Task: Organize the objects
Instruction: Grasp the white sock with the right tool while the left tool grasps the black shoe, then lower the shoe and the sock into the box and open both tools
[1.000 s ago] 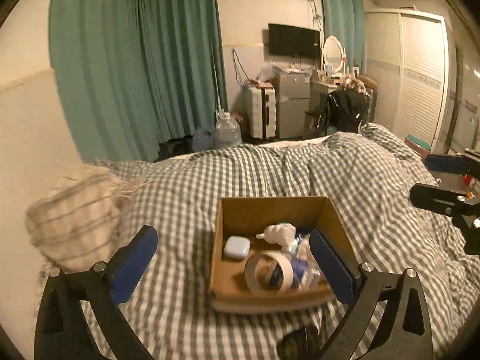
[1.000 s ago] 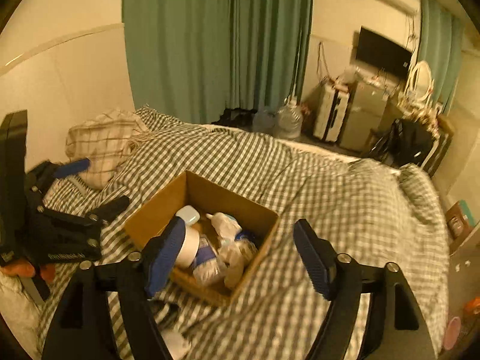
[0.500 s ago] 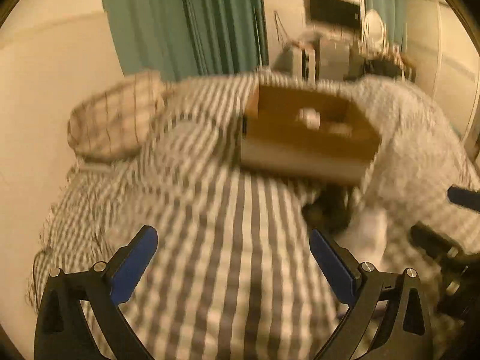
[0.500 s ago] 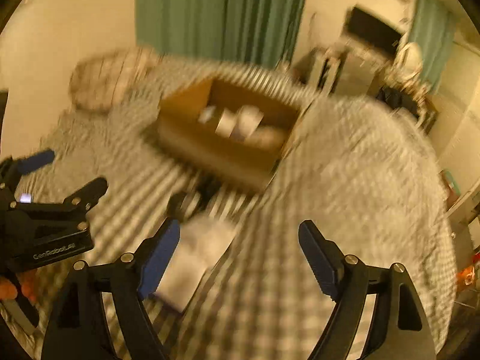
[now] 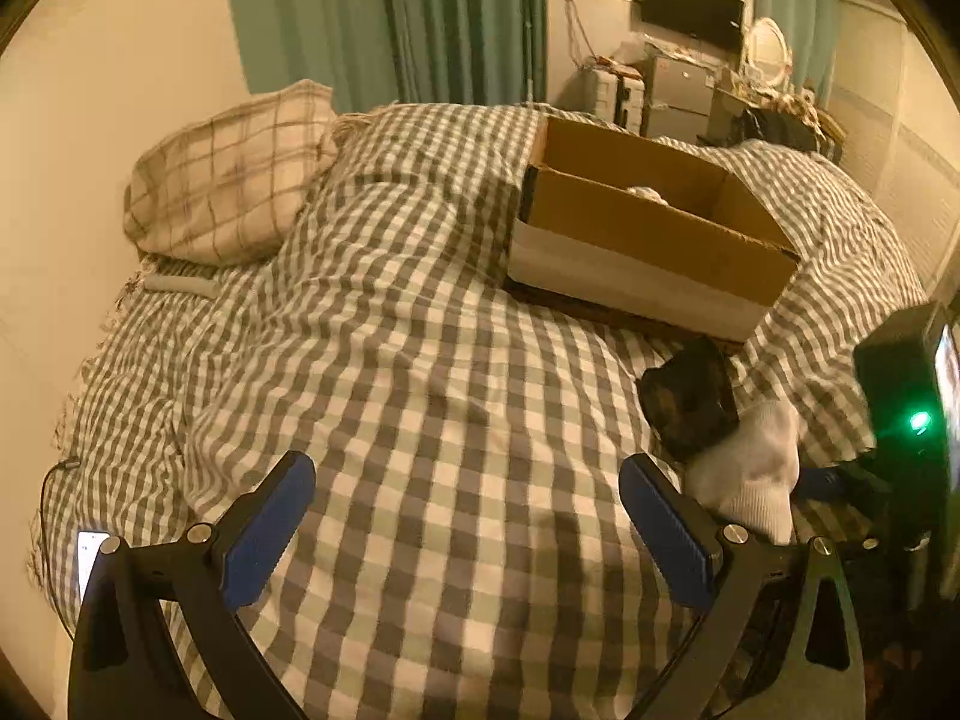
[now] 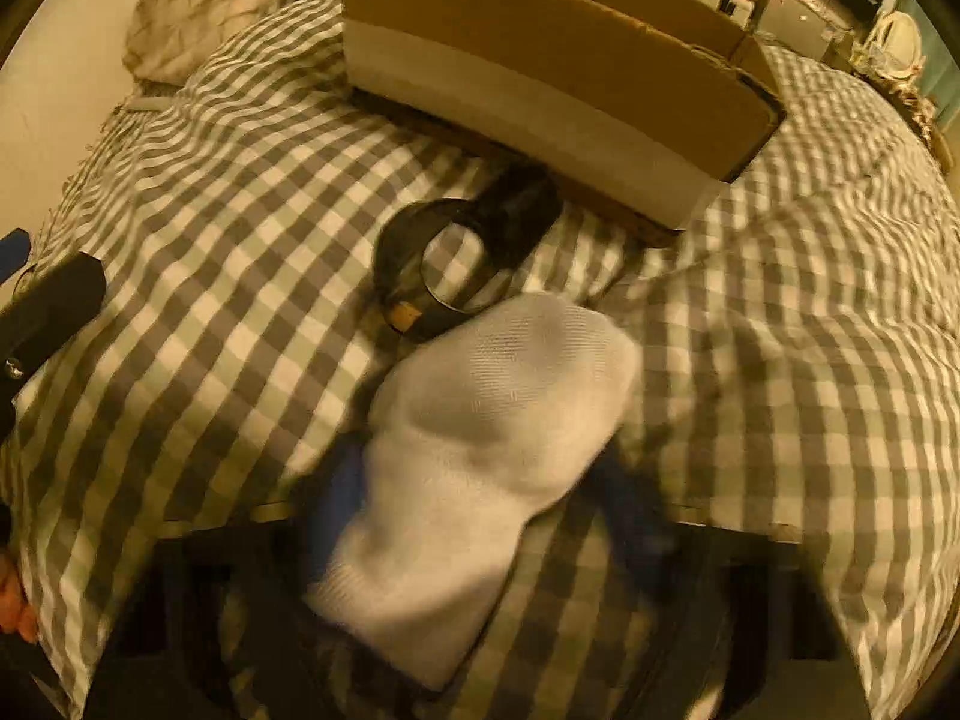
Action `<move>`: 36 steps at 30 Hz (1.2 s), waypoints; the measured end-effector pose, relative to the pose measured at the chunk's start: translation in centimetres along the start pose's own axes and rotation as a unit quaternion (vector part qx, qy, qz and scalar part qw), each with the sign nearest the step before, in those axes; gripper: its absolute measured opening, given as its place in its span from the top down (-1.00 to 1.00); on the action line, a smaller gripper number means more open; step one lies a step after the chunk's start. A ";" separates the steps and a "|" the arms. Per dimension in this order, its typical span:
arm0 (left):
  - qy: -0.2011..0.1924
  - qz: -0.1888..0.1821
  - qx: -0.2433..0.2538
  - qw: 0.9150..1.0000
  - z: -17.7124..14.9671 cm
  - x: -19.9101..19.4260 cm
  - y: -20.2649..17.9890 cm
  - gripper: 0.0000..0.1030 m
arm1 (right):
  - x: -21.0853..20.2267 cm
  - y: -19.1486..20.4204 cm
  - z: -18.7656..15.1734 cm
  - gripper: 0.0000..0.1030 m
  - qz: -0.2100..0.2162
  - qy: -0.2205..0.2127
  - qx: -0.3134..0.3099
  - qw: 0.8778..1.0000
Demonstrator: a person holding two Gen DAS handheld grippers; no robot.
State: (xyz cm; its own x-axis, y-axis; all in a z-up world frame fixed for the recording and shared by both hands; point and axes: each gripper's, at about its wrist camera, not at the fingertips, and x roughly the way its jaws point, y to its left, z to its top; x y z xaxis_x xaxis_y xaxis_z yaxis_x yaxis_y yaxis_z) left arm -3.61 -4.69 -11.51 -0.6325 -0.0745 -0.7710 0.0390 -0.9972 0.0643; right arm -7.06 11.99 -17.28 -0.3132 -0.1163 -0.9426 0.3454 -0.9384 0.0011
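While the left gripper [image 5: 465, 516] hangs over bare checked quilt [image 5: 420, 408] with its blue-padded fingers [image 5: 270, 522] spread wide and nothing between them, the right gripper [image 6: 480, 492] sits low over a white sock [image 6: 480, 444] on the bed. The sock lies between the right gripper's two blurred blue fingers [image 6: 336, 498], one showing at each side of it; whether they pinch the sock or merely flank it cannot be told through the motion blur.

Just beyond the sock's far end, and touching or nearly touching it, lies a black tape roll [image 6: 444, 264], tipped so the quilt shows through its hole. Right behind the roll stands an open cardboard box [image 6: 540, 78], brown above and white along the lower band of its near wall.

In the left wrist view the same box [image 5: 648, 240] sits at the far right of the quilt, and something pale [image 5: 645, 192] peeks over its near wall; what it is cannot be made out. The roll [image 5: 690, 402] and sock [image 5: 750, 480] lie at the right, near the box's near corner, just past the left gripper's right finger. A black device with a green light [image 5: 918, 420] fills the right edge there.

A plaid pillow [image 5: 234, 180] rests at the far left against the wall, with green curtains [image 5: 420, 18] behind the bed. Beyond the box stand a TV [image 5: 690, 9], a round mirror [image 5: 765, 48] and cluttered furniture. A lit phone [image 5: 90, 558] lies at the quilt's near left edge.
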 end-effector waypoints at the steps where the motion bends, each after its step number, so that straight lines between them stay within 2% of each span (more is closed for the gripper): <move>1: 0.001 -0.002 0.006 1.000 0.1 0.0 -0.3 -1.00 | -0.5 -0.1 0.0 0.03 0.004 -0.006 0.000 1.000; 3: 0.004 -0.010 0.018 1.000 0.4 0.2 -1.0 -1.00 | -1.9 -0.9 -0.1 0.18 0.020 -0.018 0.013 1.000; 6: 0.013 -0.026 0.035 0.999 1.3 1.0 -2.4 -1.00 | -6.1 -3.2 0.3 0.19 0.032 -0.072 0.035 0.996; 10: 0.030 -0.039 0.055 0.997 2.5 3.0 -5.6 -1.00 | -10.5 -6.7 1.9 0.19 -0.008 -0.140 0.045 0.989; 14: 0.043 -0.051 0.058 0.996 3.1 5.3 -8.7 -1.00 | -10.7 -10.1 3.8 0.19 -0.002 -0.164 0.077 0.983; 16: 0.055 -0.054 0.064 0.995 3.2 6.8 -10.2 -1.00 | -9.9 -10.5 4.7 0.19 0.003 -0.168 0.081 0.983; 20: 0.078 -0.042 0.113 0.990 2.7 9.9 -13.1 -0.96 | -7.9 -12.3 4.9 0.19 0.035 -0.151 0.095 0.983; 23: 0.101 -0.031 0.135 0.985 2.2 12.1 -14.2 -0.53 | -6.3 -12.7 4.7 0.19 0.047 -0.136 0.101 0.984; 24: 0.104 -0.029 0.131 0.985 2.2 12.5 -14.0 -0.26 | -5.8 -12.8 4.6 0.19 0.052 -0.132 0.102 0.985; 30: 0.081 -0.057 0.099 0.990 2.4 10.5 -12.4 -0.22 | -4.9 -13.1 3.8 0.19 0.056 -0.126 0.104 0.985; 32: 0.063 -0.058 0.088 0.992 2.5 8.9 -11.7 -0.22 | -5.5 -13.0 3.3 0.19 0.049 -0.132 0.102 0.985; 33: 0.052 -0.060 0.081 0.994 2.7 7.8 -11.2 -0.12 | -5.9 -12.9 3.1 0.19 0.048 -0.136 0.101 0.984; 36: 0.026 -0.078 0.058 0.995 3.2 4.5 -9.7 -0.12 | -8.0 -12.5 2.1 0.19 0.039 -0.152 0.095 0.983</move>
State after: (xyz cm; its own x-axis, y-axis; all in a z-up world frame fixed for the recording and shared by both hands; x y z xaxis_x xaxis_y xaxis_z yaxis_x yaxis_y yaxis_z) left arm -9.34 4.69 -13.58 -0.5829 0.0777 -0.8088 -0.1486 -0.9888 0.0122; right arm -10.77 23.93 -9.06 -0.5513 -0.2552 -0.7943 0.2173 -0.9631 0.1586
